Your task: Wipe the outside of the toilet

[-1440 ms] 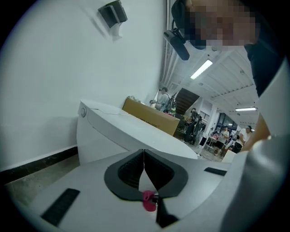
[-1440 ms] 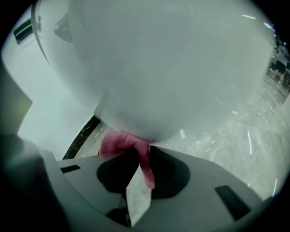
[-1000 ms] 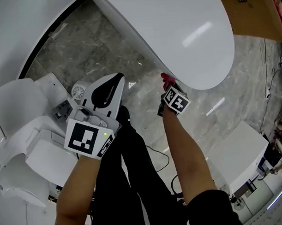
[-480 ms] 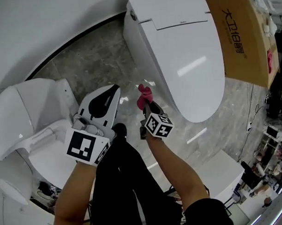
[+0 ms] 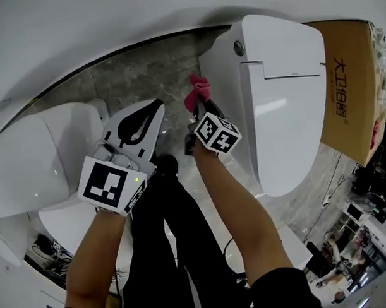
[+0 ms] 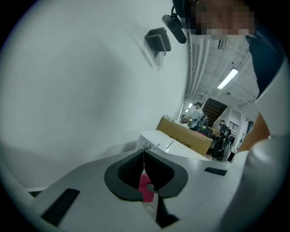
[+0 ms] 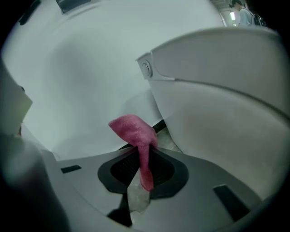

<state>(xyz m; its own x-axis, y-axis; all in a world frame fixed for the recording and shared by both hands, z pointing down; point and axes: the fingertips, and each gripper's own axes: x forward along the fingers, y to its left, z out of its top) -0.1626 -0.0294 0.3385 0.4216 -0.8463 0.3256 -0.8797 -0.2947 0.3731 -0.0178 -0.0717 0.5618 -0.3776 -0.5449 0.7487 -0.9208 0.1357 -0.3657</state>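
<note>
The white toilet (image 5: 285, 84) stands at the right with its lid down; its side and a round button (image 7: 146, 68) fill the right gripper view. My right gripper (image 5: 201, 106) is shut on a pink cloth (image 5: 198, 92), which it holds just left of the toilet's rear side wall, a little apart from it. The cloth (image 7: 135, 130) sticks up and hangs from between the pads. My left gripper (image 5: 152, 114) is shut with nothing in it and floats to the left of the right one. In the left gripper view the cloth (image 6: 146, 188) and the toilet (image 6: 167, 145) show beyond its jaws.
A second white toilet (image 5: 41, 162) stands at the left, close to my left arm. A brown cardboard box (image 5: 354, 75) lies right of the toilet. A curved white wall (image 5: 112, 20) runs behind. The floor (image 5: 133, 76) is grey marble. People stand far off (image 6: 197, 115).
My right gripper, with the cloth in it, has moved along the toilet's side from the front rim toward the rear. The left gripper has hardly shifted.
</note>
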